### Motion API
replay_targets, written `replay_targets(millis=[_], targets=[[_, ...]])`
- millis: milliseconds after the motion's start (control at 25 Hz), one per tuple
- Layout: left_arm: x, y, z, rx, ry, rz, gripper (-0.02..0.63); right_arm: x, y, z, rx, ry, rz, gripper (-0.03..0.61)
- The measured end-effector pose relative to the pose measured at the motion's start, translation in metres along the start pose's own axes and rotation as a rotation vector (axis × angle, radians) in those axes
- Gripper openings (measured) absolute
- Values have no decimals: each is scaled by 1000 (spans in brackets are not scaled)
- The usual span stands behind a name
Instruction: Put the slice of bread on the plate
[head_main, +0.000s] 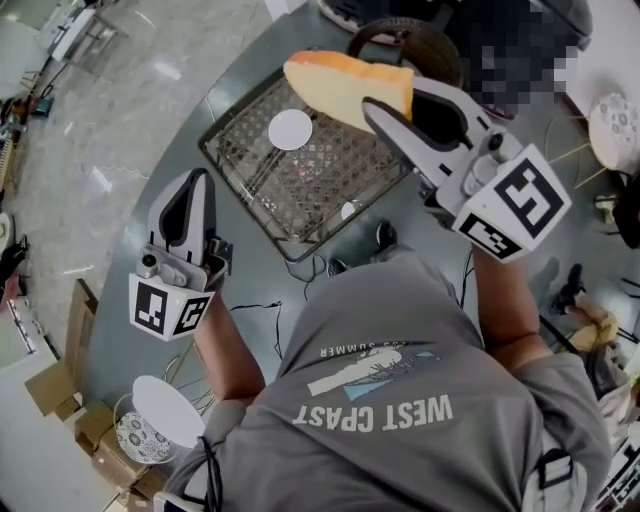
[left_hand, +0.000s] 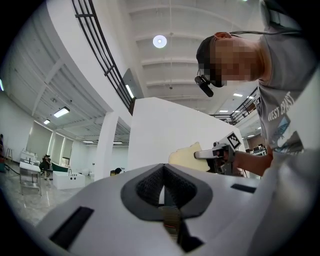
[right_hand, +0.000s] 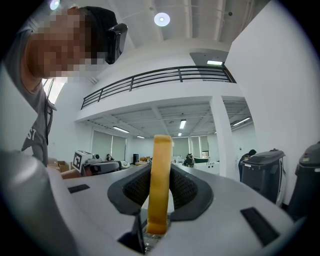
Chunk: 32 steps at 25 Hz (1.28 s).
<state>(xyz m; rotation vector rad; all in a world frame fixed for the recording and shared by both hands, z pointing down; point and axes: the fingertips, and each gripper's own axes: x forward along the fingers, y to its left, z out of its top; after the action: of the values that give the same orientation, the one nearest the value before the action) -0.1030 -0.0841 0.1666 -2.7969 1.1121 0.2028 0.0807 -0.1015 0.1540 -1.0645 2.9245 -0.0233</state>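
Bread slice (head_main: 345, 88): clamped on edge in your right gripper (right_hand: 161, 175), jaws pressing both faces, well above the wire tray (head_main: 300, 190). Left gripper (head_main: 195, 185): closed, empty. Bring the slice low and level over the white plate (head_main: 290, 129) before releasing.

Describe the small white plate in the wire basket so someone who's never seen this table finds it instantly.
On the grey round table, find the dark square wire-mesh basket ahead of the person. The small flat white round plate lies inside it, toward the far left; it dwarfs the white speck nearer the person.
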Motion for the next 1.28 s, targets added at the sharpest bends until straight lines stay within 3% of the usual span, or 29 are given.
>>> replay_targets(millis=[400, 560, 680, 1000, 1280], targets=[[36, 18, -2, 11, -7, 121, 8, 33, -52, -4, 12, 26, 106, 91], [52, -21, -21, 20, 0, 204, 8, 4, -74, -15, 3, 34, 198, 91], [75, -38, -22, 24, 7, 223, 8, -14, -96, -13, 11, 36, 219, 91], [57, 4, -22, 27, 41, 277, 8, 45, -94, -21, 51, 38, 266, 91], [47, 45, -23, 14, 44, 258, 8, 84, -86, -27, 64, 52, 242, 91]])
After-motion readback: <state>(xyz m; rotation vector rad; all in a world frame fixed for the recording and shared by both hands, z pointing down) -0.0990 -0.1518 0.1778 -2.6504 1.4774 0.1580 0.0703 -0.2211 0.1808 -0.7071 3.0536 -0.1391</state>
